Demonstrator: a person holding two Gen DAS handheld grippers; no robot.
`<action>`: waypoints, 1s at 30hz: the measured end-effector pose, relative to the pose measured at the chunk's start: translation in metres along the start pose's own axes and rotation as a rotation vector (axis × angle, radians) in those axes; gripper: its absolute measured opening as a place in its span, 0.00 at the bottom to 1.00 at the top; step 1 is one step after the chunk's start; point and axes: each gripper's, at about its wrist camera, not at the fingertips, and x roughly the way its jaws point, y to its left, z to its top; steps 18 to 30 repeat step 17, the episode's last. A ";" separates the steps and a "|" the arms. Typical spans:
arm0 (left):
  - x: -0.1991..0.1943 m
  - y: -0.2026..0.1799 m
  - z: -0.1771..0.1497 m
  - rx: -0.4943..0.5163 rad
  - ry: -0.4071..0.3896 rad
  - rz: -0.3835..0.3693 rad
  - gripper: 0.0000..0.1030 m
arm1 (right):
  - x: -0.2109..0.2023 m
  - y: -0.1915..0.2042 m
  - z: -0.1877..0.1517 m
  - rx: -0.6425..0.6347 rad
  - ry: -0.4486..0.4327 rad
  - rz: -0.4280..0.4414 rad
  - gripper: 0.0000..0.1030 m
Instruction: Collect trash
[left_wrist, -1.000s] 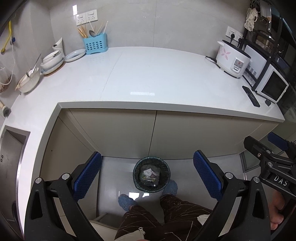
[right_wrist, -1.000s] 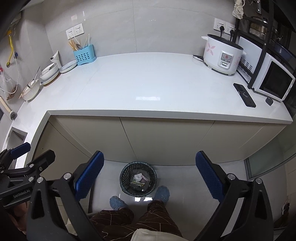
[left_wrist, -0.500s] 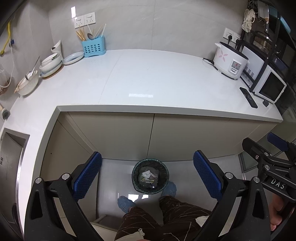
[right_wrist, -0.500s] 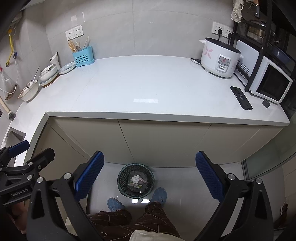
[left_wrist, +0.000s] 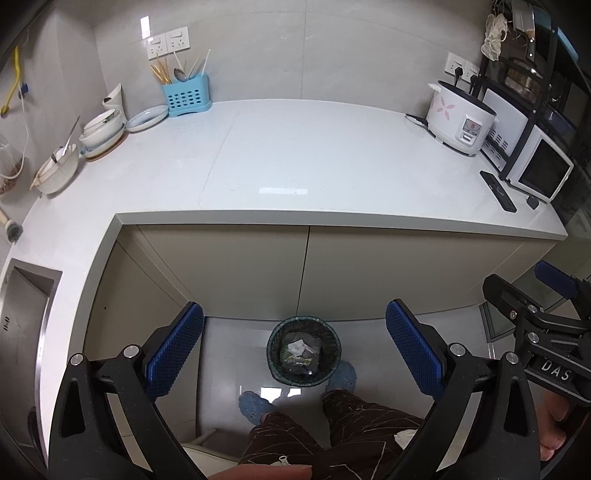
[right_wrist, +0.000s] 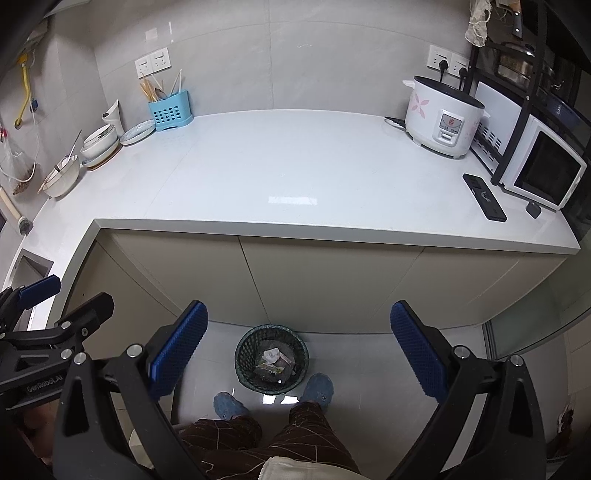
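Basically, bin: black mesh wastebasket (left_wrist: 303, 350) on the floor at the foot of the cabinet doors, just in front of the person's blue slippers (right_wrist: 317, 387)
Trash: crumpled white paper (right_wrist: 271, 356) and wrappers lie inside the wastebasket
Left gripper (left_wrist: 294, 349): held high above the floor, blue pads wide apart, nothing between them; wastebasket shows in the gap
Right gripper (right_wrist: 299, 350): same height, spread wide, empty; just beside the left one
Person: dark patterned trousers (right_wrist: 266, 439), standing facing the counter
Countertop (left_wrist: 332, 166): white, L-shaped, middle bare
Back-left corner: blue utensil caddy (left_wrist: 186, 94) with chopsticks, plates and stacked bowls (left_wrist: 101, 129) along the left edge
Right end: white rice cooker (right_wrist: 441, 116) with flower print, plugged in; black remote (right_wrist: 484, 197) near the front-right edge beside a white microwave (right_wrist: 543, 166) in a black rack
Sink (left_wrist: 22, 314): steel, far left, partly cut off
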 end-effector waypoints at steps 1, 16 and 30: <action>0.000 0.000 0.000 -0.002 -0.001 -0.002 0.94 | 0.000 0.001 0.000 -0.001 0.001 0.000 0.93; 0.007 -0.001 -0.003 0.019 0.022 0.004 0.94 | 0.004 0.002 -0.002 0.004 0.011 0.003 0.93; 0.006 0.000 -0.003 0.019 0.020 0.006 0.94 | 0.004 0.002 -0.002 0.004 0.012 0.003 0.93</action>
